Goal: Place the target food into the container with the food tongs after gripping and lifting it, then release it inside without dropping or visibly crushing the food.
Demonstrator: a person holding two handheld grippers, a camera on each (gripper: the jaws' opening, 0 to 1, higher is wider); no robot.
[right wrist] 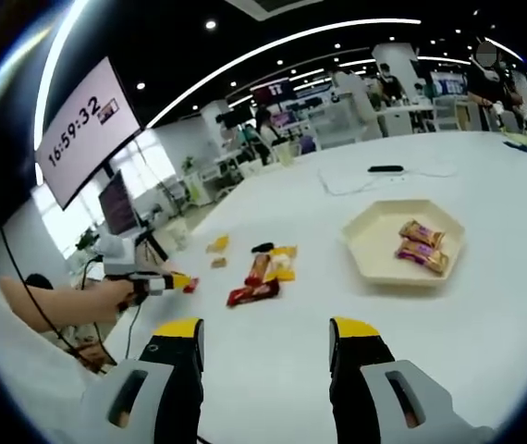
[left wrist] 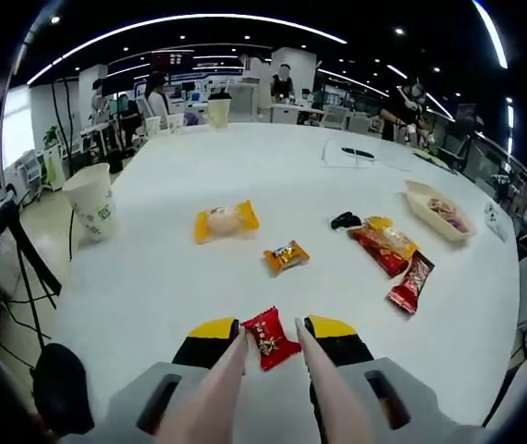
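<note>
A small red snack packet (left wrist: 270,339) sits between the two pale tips of the food tongs (left wrist: 236,370). My left gripper (left wrist: 273,330) is shut on the tongs, its yellow-tipped jaws pressing their arms from outside. I cannot tell whether the packet is clear of the white table (left wrist: 245,166). The beige hexagonal container (left wrist: 435,215) lies far right with snacks inside. In the right gripper view, that container (right wrist: 374,250) holds two packets, and my right gripper (right wrist: 265,335) stands open above the table with nothing in it. The left gripper (right wrist: 143,282), in a person's hand, appears at left.
On the table lie a yellow bun packet (left wrist: 226,221), an orange candy (left wrist: 286,256), two red packets (left wrist: 381,248) (left wrist: 411,282) and a small black object (left wrist: 345,220). A paper cup (left wrist: 92,213) stands at the left edge. Papers and a pen (left wrist: 356,152) lie farther back.
</note>
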